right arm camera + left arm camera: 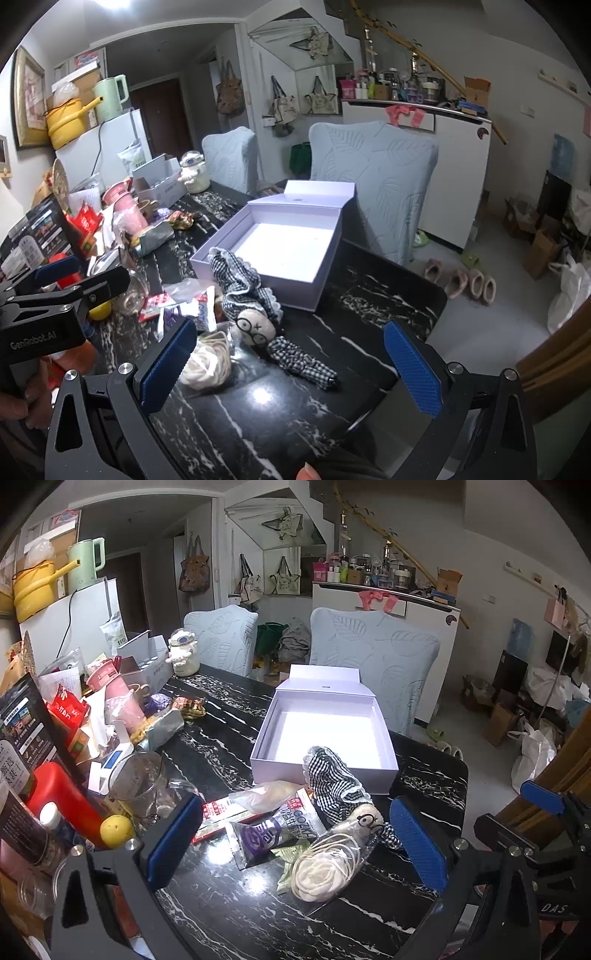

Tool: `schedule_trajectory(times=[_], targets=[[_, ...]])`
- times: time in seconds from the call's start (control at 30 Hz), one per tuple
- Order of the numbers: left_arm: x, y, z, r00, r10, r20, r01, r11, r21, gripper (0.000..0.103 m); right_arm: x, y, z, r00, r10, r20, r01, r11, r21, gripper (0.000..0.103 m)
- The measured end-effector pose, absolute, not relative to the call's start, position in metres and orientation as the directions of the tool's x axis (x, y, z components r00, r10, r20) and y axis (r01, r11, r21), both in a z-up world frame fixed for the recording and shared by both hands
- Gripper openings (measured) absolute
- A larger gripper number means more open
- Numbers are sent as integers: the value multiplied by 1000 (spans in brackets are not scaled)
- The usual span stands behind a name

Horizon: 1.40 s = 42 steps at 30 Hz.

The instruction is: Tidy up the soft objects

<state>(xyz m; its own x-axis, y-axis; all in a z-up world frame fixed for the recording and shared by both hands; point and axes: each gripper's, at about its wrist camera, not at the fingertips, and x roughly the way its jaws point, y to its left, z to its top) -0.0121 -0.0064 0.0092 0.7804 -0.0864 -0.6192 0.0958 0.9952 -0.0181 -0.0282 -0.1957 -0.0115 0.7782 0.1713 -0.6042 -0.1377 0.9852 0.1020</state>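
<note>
Both grippers hang wide open over the near edge of the worktop and hold nothing. The left gripper has its two blue pads spread either side of the pile of soft things; the right gripper is spread just as wide, with bare marble between its pads.

Judging by the white box, the sorting has not begun: it stands open with its lid tipped back, and its inside is bare. Everything soft lies outside it, just in front of its near wall.

Counted, there is one rag doll in checked cloth, its head with drawn-on glasses toward the grippers and its upper part leaning against the box wall. Beside it lies one cream fabric rose in a clear wrapper, touching the doll's head. Next come one purple-and-white sachet, one red-and-white packet and one clear bag with something pale inside, all overlapping.

So one box is ready, and at least the doll and the rose are left to go in.
</note>
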Motion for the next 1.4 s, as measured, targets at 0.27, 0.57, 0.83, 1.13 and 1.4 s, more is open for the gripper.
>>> schedule_trajectory(times=[0.27, 0.57, 0.83, 1.13, 1.4], targets=[[-11, -7, 8, 771, -102, -628, 107, 994, -30, 103, -29, -196, -11, 778, 171, -605, -137, 985, 102, 103], [-13, -8, 9, 773, -107, -626, 113, 993, -31, 103, -30, -196, -11, 779, 171, -604, -138, 985, 102, 103], [-14, -9, 10, 774, -112, -624, 119, 992, -30, 103, -30, -197, -11, 779, 171, -603, -138, 985, 101, 103], [-14, -9, 10, 774, -112, -623, 119, 992, -32, 103, -30, -196, -12, 779, 171, -603, -138, 985, 101, 103], [-16, -12, 13, 777, -112, -619, 121, 992, -28, 103, -29, -197, -12, 779, 172, -603, -138, 985, 103, 103]])
